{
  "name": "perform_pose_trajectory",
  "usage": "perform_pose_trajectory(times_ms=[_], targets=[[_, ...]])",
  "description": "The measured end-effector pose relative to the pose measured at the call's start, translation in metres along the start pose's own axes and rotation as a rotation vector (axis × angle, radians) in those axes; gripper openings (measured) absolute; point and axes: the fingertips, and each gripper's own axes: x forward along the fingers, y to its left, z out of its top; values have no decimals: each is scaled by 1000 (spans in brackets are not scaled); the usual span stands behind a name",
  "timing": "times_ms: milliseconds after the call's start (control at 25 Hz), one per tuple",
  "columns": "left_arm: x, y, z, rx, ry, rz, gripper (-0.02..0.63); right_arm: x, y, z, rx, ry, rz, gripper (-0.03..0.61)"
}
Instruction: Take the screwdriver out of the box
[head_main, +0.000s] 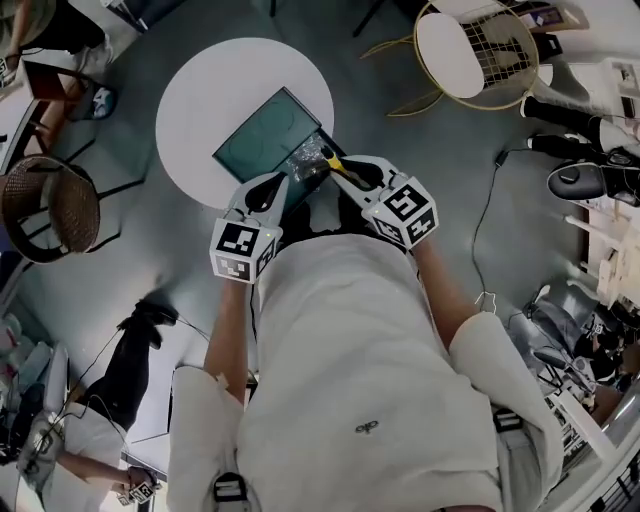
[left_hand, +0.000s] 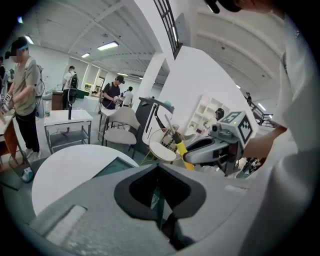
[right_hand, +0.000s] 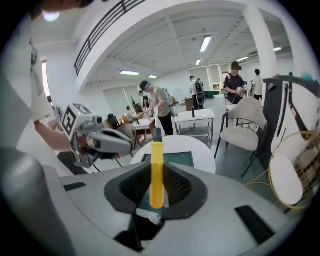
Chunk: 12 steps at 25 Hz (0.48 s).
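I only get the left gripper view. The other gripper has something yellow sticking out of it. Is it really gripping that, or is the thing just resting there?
Observer: It is gripped. In the right gripper view the screwdriver stands by its yellow handle between the pads of the right gripper, which press on it from both sides.
Operator: And the box it came from, is anything else with it?
Observer: In the head view, the box lies open on the round white table, and a crumpled clear bag sits at the corner nearest the grippers.
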Motion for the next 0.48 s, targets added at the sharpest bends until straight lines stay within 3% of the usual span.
perform_pose_trajectory(times_ms=[280,480], targets=[[8,-46,41,-35,-105,4,11,-77,-11,35,281,-301,175,81],[23,-101,53,-64,-162,32,11,-138,-23,38,339,-420,271,81]])
